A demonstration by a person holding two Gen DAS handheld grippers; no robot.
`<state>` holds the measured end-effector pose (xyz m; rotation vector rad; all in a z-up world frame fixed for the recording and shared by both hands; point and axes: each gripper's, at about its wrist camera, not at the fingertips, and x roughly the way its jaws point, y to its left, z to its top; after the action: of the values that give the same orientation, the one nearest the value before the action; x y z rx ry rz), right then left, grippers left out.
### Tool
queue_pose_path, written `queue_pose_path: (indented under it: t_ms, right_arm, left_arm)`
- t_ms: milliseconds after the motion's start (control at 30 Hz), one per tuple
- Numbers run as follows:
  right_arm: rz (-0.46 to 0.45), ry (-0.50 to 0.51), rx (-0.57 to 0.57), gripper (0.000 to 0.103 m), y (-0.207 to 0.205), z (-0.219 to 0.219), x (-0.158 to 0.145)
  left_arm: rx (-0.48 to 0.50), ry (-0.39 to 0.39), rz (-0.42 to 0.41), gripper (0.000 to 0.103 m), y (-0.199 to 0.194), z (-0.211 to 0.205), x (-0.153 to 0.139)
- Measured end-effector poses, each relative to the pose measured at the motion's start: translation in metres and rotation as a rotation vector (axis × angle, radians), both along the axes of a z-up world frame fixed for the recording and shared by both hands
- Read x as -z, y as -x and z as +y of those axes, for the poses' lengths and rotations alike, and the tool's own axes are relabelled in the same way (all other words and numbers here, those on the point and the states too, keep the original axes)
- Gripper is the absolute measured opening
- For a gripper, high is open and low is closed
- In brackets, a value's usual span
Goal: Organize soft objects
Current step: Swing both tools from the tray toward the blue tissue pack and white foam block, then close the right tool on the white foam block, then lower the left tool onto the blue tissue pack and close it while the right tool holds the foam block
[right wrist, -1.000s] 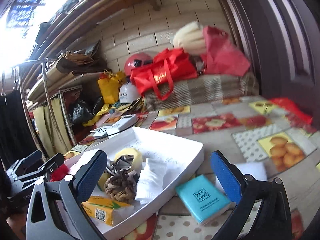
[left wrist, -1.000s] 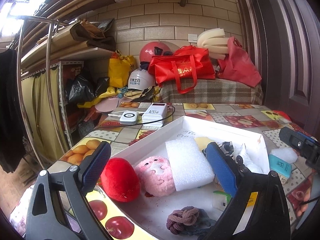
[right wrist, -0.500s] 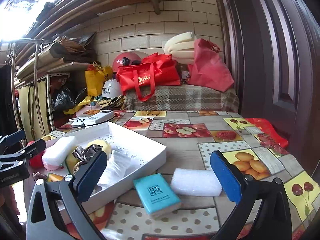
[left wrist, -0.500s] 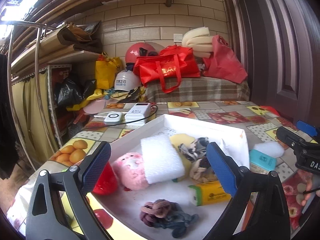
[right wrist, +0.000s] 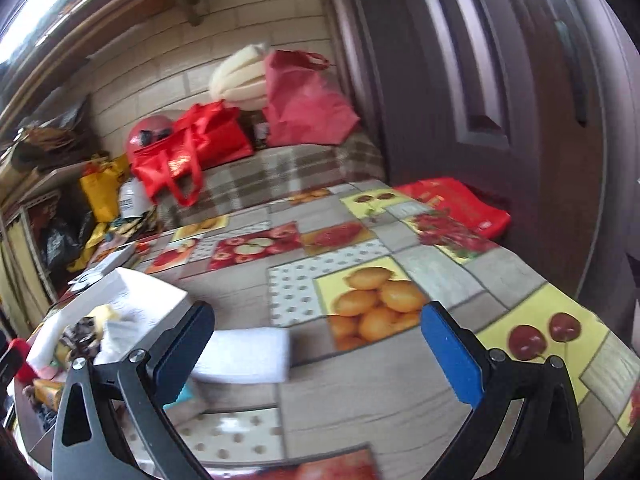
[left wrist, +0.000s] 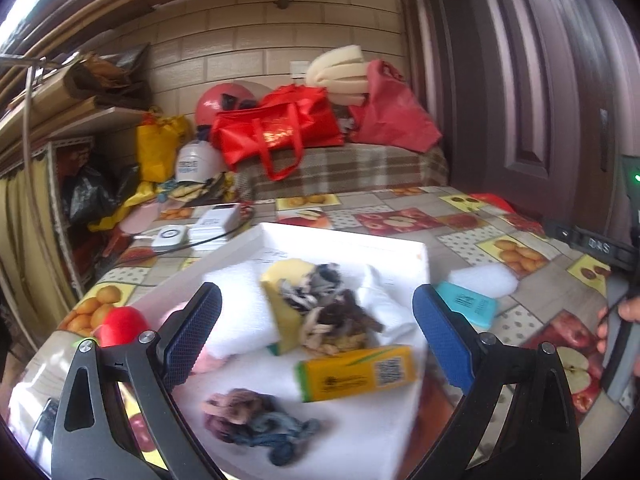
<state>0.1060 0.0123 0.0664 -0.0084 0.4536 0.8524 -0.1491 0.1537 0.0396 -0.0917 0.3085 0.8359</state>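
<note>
A white tray (left wrist: 352, 240) on the fruit-print table holds a white foam block (left wrist: 244, 316), a yellow sponge (left wrist: 286, 284), tangled cloth scraps (left wrist: 332, 312), a yellow tissue pack (left wrist: 356, 372), a purple-blue knot of yarn (left wrist: 248, 412), a pink plush (left wrist: 200, 360) and a red plush (left wrist: 120, 324). My left gripper (left wrist: 316, 340) hangs open over the tray, holding nothing. Outside the tray lie a teal tissue pack (left wrist: 466, 304) and a second white foam block (right wrist: 246, 354). My right gripper (right wrist: 318, 354) is open above the table, the foam block by its left finger.
Red bags (left wrist: 276, 128), helmets (left wrist: 196, 164) and foam rolls (left wrist: 336, 76) pile on a plaid-covered bench behind the table. White devices with a cable (left wrist: 212, 220) lie beyond the tray. A red pouch (right wrist: 456, 204) sits at the table's far right by the dark door (right wrist: 480, 80).
Both grippers have swung to the right. The left one now faces the tray's middle instead of the plush toys. The right one has moved past the teal pack toward the loose foam block.
</note>
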Motion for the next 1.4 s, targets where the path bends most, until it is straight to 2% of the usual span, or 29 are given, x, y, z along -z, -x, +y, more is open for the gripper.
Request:
queue_pose_path:
  t_ms: [133, 200, 367, 467, 633, 867, 1100, 1133, 1167, 1267, 1400]
  right_arm:
    - [0.101, 0.015, 0.013, 0.103, -0.021, -0.002, 0.007]
    - [0.11, 0.055, -0.042, 0.103, -0.02, 0.007, 0.009]
    - [0.094, 0.195, -0.168, 0.103, -0.009, 0.042, 0.016]
    - [0.109, 0.243, -0.172, 0.103, -0.014, 0.056, 0.022]
    - [0.125, 0.272, -0.23, 0.103, -0.015, 0.07, 0.026]
    - [0.12, 0.319, -0.273, 0.103, -0.015, 0.106, 0.029]
    - [0.075, 0.488, -0.355, 0.102, 0.004, 0.136, 0.043]
    - [0.082, 0.487, -0.348, 0.101, 0.002, 0.135, 0.044]
    - [0.091, 0.483, -0.342, 0.094, 0.0, 0.132, 0.044]
    - [0.129, 0.468, -0.33, 0.094, -0.01, 0.116, 0.046]
    - [0.101, 0.483, -0.288, 0.093, -0.021, 0.078, 0.044]
  left_arm:
    - [0.102, 0.042, 0.016, 0.097, -0.023, -0.015, 0.002]
    - [0.153, 0.076, 0.012, 0.097, -0.033, -0.019, 0.001]
    - [0.299, 0.079, 0.071, 0.097, -0.053, -0.036, 0.003]
    - [0.409, 0.156, 0.126, 0.097, -0.07, -0.037, 0.008]
    - [0.429, 0.33, 0.222, 0.097, -0.095, -0.015, 0.022]
    - [0.392, 0.297, 0.256, 0.097, -0.098, -0.025, 0.024]
    - [0.387, 0.297, 0.254, 0.097, -0.095, -0.024, 0.025]
    - [0.388, 0.297, 0.253, 0.097, -0.095, -0.024, 0.025]
    - [0.387, 0.298, 0.253, 0.097, -0.096, -0.024, 0.025]
    - [0.376, 0.281, 0.272, 0.097, -0.099, -0.027, 0.025]
    - [0.396, 0.236, 0.327, 0.097, -0.114, -0.037, 0.027]
